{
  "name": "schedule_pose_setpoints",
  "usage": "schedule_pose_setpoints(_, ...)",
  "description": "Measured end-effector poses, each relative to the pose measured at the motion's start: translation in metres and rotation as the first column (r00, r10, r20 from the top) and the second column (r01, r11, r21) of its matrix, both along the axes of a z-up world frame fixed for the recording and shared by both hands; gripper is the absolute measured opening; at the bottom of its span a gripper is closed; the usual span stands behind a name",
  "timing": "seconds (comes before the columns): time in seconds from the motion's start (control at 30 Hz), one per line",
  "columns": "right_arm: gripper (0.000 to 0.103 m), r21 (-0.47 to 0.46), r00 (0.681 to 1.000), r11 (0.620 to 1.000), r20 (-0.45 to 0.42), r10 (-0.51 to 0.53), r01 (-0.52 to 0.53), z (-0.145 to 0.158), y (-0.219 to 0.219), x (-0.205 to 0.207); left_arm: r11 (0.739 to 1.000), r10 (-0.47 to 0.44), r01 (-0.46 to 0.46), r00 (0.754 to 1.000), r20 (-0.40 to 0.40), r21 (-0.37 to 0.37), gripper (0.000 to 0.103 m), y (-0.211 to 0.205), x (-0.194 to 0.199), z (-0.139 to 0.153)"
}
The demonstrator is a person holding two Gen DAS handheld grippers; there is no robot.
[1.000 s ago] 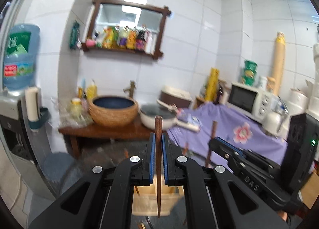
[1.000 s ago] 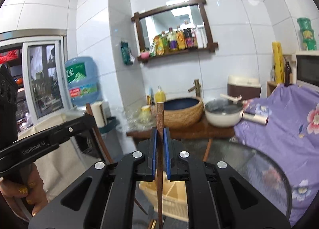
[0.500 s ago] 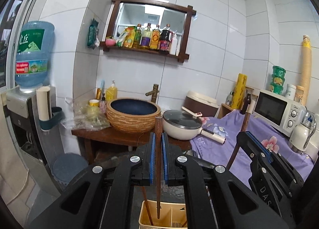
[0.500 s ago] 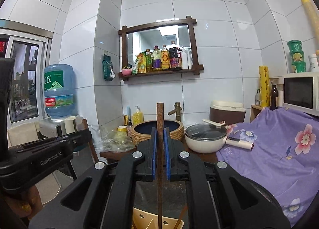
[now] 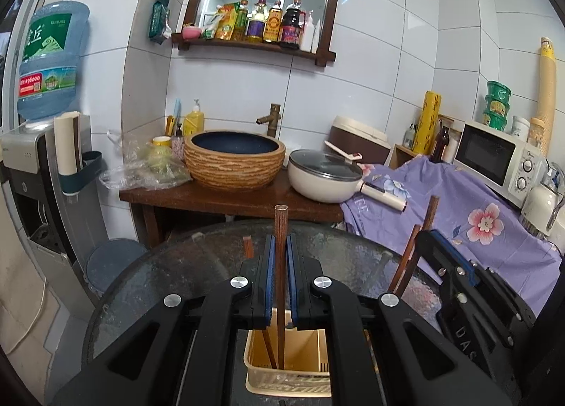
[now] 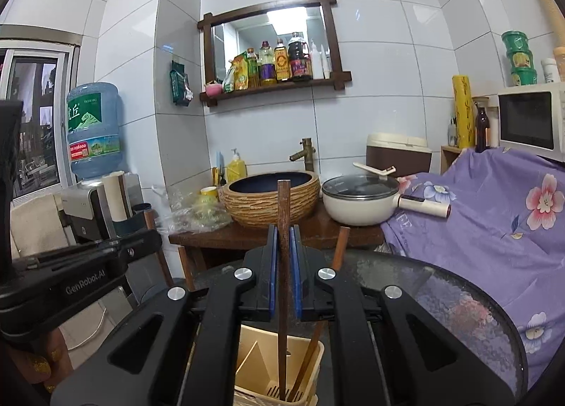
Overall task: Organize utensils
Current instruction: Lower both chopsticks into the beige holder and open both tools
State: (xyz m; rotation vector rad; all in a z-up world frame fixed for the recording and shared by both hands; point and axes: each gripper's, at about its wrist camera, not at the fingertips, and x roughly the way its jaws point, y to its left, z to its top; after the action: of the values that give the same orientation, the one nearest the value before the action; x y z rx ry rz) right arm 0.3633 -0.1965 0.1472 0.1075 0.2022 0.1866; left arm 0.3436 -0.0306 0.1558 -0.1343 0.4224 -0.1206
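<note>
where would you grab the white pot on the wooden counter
By its long handle, which sticks out sideways toward the purple floral cloth. Come from that cloth side, fingers closing across the handle. The white pot has a wide round body and a glass lid, too broad for narrow fingers, so the handle looks like the only slim part.

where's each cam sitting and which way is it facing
Left wrist: on the left hand-held gripper, facing the sink wall over a chopstick and beige holder; the right hand-held gripper shows.
Right wrist: on the right one, same direction; the left one shows.
Shared: basin, pan, glass table.
</note>
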Motion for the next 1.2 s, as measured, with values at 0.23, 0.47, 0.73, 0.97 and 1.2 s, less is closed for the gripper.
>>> schedule_pose_setpoints(0.23,0.008,0.041,1.000,0.999,0.013,-0.011,0.010,0.003,-0.008,-0.006,1.000,-0.005,0.005,0.998,-0.055,0.001,0.006,0.001,0.006,-0.022)
schedule_pose_setpoints(0.47,0.008,0.063,1.000,0.998,0.003,-0.018,0.017,-0.003,-0.008,-0.003,1.000,0.003,-0.001,0.998,-0.061,0.021,0.006,0.000,0.006,-0.033)
schedule_pose_setpoints(0.73,0.008,0.043,0.999,0.999,-0.044,-0.009,0.011,-0.024,-0.005,0.000,1.000,-0.002,0.003,0.998,-0.057,0.027,0.006,-0.002,0.004,-0.032)
schedule_pose_setpoints(0.97,0.008,0.031,0.999,1.000,-0.048,0.003,-0.001,-0.024,-0.008,-0.004,1.000,-0.022,0.023,0.997,-0.077,0.004,0.013,0.002,0.008,-0.033)
schedule_pose_setpoints(1.2,0.062,0.041,1.000,0.999,-0.017,0.003,-0.003,-0.020,-0.015,-0.018,0.998,-0.060,0.060,0.998,-0.032,-0.020,0.043,0.006,-0.010,-0.025)
